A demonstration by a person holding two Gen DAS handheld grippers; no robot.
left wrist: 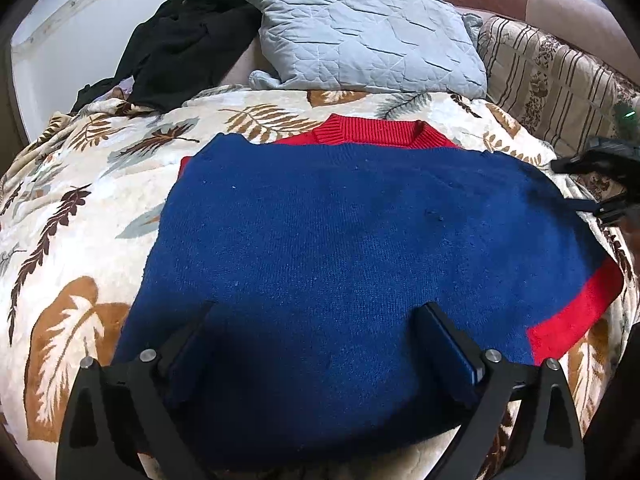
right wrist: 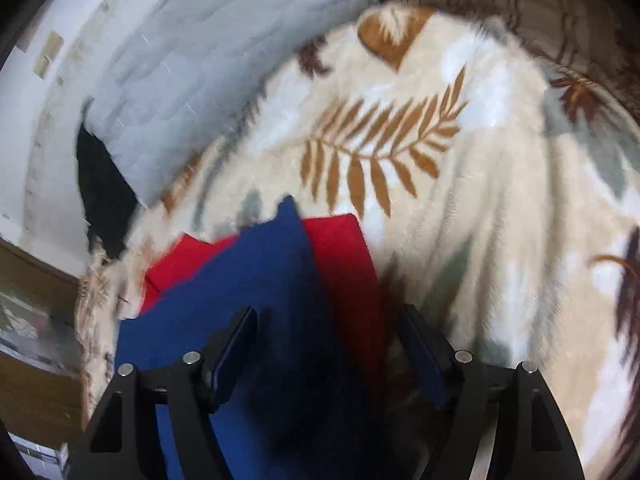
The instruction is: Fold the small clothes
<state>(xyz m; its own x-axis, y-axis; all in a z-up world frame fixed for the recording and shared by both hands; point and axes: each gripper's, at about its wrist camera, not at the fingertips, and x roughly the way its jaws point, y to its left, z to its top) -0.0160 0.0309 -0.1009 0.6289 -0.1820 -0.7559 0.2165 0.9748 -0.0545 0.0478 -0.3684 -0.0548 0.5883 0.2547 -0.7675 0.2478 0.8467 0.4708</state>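
Note:
A blue knitted sweater (left wrist: 340,232) with a red collar (left wrist: 372,132) and a red hem band (left wrist: 576,312) lies folded flat on the leaf-patterned blanket (left wrist: 80,208). My left gripper (left wrist: 318,308) hovers open over its near edge, with nothing pinched between the fingers. At the sweater's right edge my right gripper (left wrist: 580,188) reaches in from the side. In the blurred right wrist view my right gripper (right wrist: 328,312) stands open, and a blue corner of the sweater (right wrist: 276,280) over red fabric (right wrist: 344,256) lies between its fingers (right wrist: 240,332) without being pressed.
A grey quilted pillow (left wrist: 360,36) and a black garment (left wrist: 188,40) lie at the back of the bed against a white wall. A striped, flowered cushion (left wrist: 552,80) stands at the back right. The blanket (right wrist: 460,200) stretches wide to the right of the sweater.

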